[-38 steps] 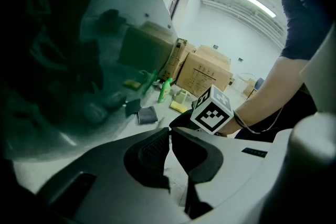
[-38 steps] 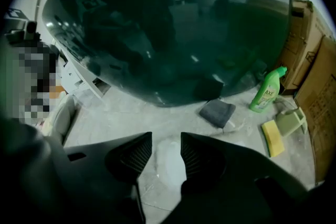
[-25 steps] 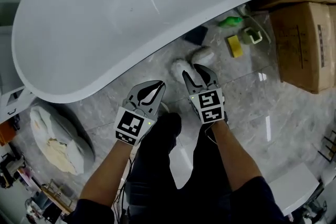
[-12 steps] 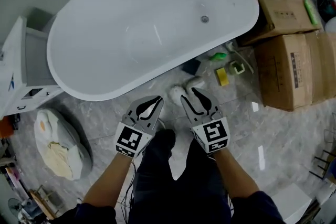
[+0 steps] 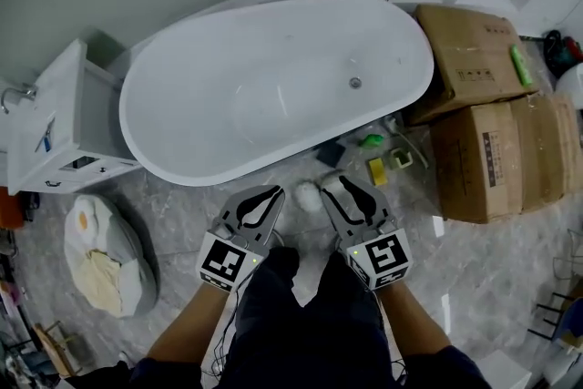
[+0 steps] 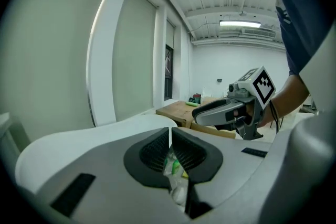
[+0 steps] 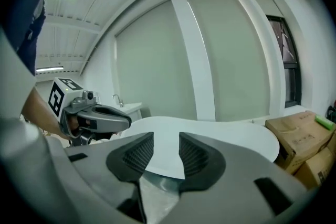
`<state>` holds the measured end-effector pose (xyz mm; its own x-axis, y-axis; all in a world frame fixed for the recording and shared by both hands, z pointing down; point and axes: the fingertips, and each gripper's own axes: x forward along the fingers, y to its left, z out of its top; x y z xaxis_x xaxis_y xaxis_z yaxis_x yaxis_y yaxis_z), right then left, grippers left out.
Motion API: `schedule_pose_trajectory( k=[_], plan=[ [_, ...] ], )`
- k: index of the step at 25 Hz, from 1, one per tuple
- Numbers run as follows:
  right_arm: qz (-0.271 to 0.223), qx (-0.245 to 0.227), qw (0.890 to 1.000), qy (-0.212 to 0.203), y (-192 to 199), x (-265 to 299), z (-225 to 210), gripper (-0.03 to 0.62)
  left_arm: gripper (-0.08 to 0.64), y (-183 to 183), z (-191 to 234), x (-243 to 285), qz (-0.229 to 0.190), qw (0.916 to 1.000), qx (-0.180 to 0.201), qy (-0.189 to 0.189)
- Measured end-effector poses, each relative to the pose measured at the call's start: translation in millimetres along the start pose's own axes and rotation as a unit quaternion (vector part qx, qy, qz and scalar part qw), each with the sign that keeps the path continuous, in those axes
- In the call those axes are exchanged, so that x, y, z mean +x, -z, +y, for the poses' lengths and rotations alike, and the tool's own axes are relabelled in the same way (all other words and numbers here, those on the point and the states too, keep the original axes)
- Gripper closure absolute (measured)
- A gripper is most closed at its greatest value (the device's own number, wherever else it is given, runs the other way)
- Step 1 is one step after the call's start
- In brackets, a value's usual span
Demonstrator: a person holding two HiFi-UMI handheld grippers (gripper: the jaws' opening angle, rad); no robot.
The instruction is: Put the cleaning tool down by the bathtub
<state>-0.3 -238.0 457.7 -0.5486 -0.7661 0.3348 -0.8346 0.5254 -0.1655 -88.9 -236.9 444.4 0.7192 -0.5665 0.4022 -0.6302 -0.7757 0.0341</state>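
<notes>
Both empty: left gripper point(image 5: 270, 194) pressed together; right gripper point(image 5: 332, 185) spread, lately narrowing. Cleaning tool point(image 5: 308, 195) beyond fingertips by bathtub point(image 5: 273, 77); set-down judged done, withdrawal next.

1. The bathtub point(image 5: 273, 87), in the upper middle of the frame, is white, smooth and glossy.
2. The floor point(image 5: 474, 278) is grey tile with a stone pattern. It is polished and shows bright reflections at the lower right.
3. The cardboard boxes point(image 5: 496, 155) at the right are brown and matt.
4. The right gripper point(image 7: 166, 139) has a matt grey plastic shell. Its pads point(image 7: 137, 153) are black and finely ribbed, like rubber.
5. The cleaning tool point(image 5: 308, 194) looks white, but it is too blurred to tell its finish.
</notes>
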Motion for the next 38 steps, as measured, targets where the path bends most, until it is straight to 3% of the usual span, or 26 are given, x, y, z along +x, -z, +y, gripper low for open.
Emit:
schedule_pose_trajectory(
  k=[18, 25, 38],
  plan=[
    [-0.106, -0.068, 0.991, -0.035, -153.8, -106.3, 33.3, 0.449, 0.520, -150.1, -46.2, -77.9, -0.107, 0.9928, 0.027, -0.047],
    [-0.135, -0.073, 0.987, -0.037, -181.7, -126.2, 37.7, 0.452, 0.522, -178.0, -57.8, -87.8, -0.132, 0.9893, 0.042, -0.046],
    [-0.147, -0.084, 0.985, -0.046, -197.4, -137.2, 39.5, 0.484, 0.528, -194.5, -61.1, -94.2, -0.148, 0.9867, 0.040, -0.054]
  ],
)
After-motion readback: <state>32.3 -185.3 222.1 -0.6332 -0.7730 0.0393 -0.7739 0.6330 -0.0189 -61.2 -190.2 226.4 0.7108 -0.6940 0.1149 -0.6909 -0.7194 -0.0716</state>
